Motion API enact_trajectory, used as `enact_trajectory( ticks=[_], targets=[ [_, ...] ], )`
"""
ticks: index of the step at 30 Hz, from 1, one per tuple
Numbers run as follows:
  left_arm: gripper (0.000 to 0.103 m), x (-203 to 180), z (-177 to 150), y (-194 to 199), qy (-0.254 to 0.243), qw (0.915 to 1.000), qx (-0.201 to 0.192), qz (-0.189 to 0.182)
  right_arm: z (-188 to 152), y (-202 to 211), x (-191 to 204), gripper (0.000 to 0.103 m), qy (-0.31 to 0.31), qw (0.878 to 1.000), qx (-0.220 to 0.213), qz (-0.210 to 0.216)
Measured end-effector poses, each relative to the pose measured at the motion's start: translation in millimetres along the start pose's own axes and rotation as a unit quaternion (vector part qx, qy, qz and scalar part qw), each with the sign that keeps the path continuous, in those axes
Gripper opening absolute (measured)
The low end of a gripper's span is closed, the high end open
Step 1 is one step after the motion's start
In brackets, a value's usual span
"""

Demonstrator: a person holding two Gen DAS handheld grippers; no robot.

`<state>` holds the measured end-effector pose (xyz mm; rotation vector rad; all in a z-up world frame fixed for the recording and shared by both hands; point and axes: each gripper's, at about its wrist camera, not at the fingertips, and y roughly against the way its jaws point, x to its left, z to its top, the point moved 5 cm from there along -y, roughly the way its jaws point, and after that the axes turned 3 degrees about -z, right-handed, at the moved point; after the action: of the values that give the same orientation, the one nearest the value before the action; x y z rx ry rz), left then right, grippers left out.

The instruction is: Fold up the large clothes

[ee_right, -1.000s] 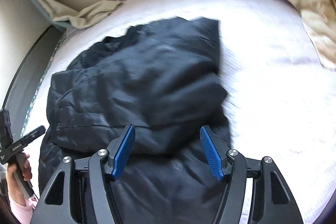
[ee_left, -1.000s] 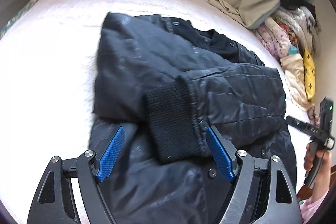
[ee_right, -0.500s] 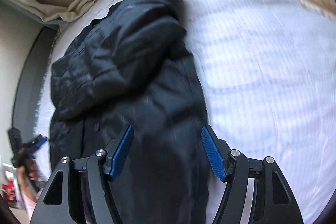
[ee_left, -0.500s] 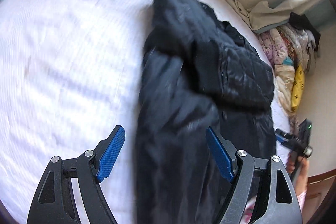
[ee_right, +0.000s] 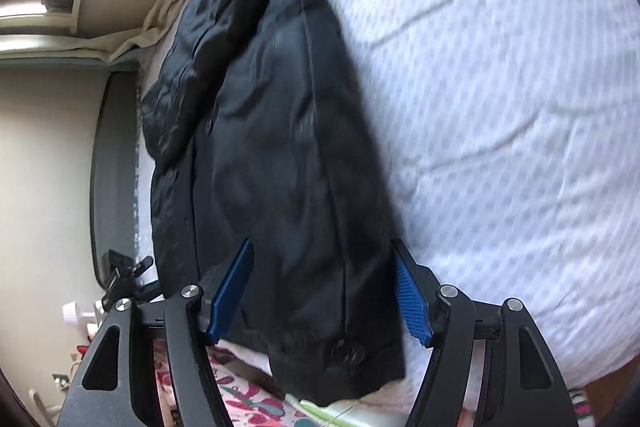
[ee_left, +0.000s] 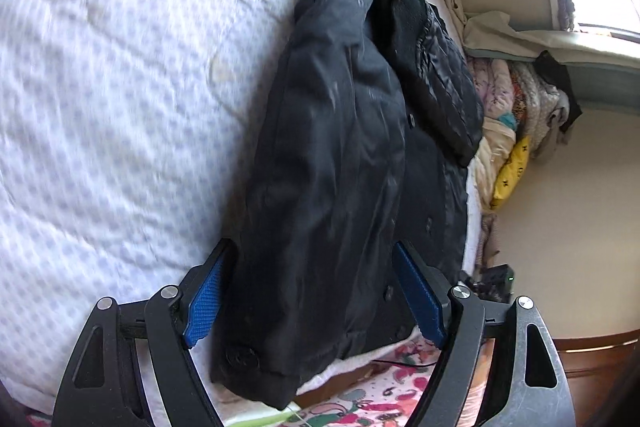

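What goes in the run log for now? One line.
left gripper: open | right gripper: open | black jacket: folded lengthwise on white bedspread, unheld

A big bed (ee_left: 100, 99) has a white bumpy cover with little dots on it. A black puffy jacket (ee_left: 340, 155) lies flat on the bed, with its bottom end at the near edge. A heap of soft, bright clothes and blankets (ee_left: 516, 107) sits on the bed by the wall. A tan cloth (ee_right: 160, 23) lies on the far side.
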<state>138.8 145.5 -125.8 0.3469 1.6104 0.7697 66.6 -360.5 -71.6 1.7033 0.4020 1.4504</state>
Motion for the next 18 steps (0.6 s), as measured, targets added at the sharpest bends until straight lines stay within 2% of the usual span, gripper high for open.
enact_trajectory(
  ticks=[3,5,7,8,9,10,13,18],
  targets=[
    [0.081,-1.0,-12.5,-4.0,0.011,0.9995,0.011,-0.028,-7.7,-2.3,5.4,0.066,0.017,1.000,-0.007,-0.003],
    [0.075,-1.5,-18.2,-6.0,0.003,0.9996,0.011,-0.026,-9.2,-4.3,7.9,0.066,0.021,1.000,-0.006,0.000],
    [0.059,-0.2,-21.1,-6.7,-0.001,0.9998,0.012,-0.017,-9.9,-7.4,11.4,0.057,0.028,1.000,0.001,-0.001],
    [0.047,2.3,-22.7,-6.8,0.005,0.9997,0.014,-0.022,-10.5,-8.9,12.9,0.054,0.030,1.000,0.004,0.000],
    [0.036,5.3,-24.0,-8.2,0.015,0.9993,0.019,-0.030,-11.0,-10.2,13.3,0.046,0.028,1.000,0.010,0.004],
    [0.035,8.1,-26.4,-9.9,0.029,0.9984,0.026,-0.042,-11.6,-12.3,14.0,0.037,0.026,1.000,0.016,0.008],
    [0.030,6.5,-27.1,-6.4,0.019,0.9991,0.014,-0.036,-9.7,-9.9,14.6,0.018,0.025,0.999,0.014,0.016],
    [0.027,-8.7,-29.7,7.3,0.002,0.9989,-0.005,-0.048,-10.6,5.1,26.5,0.012,0.035,0.999,-0.003,0.035]
  ],
)
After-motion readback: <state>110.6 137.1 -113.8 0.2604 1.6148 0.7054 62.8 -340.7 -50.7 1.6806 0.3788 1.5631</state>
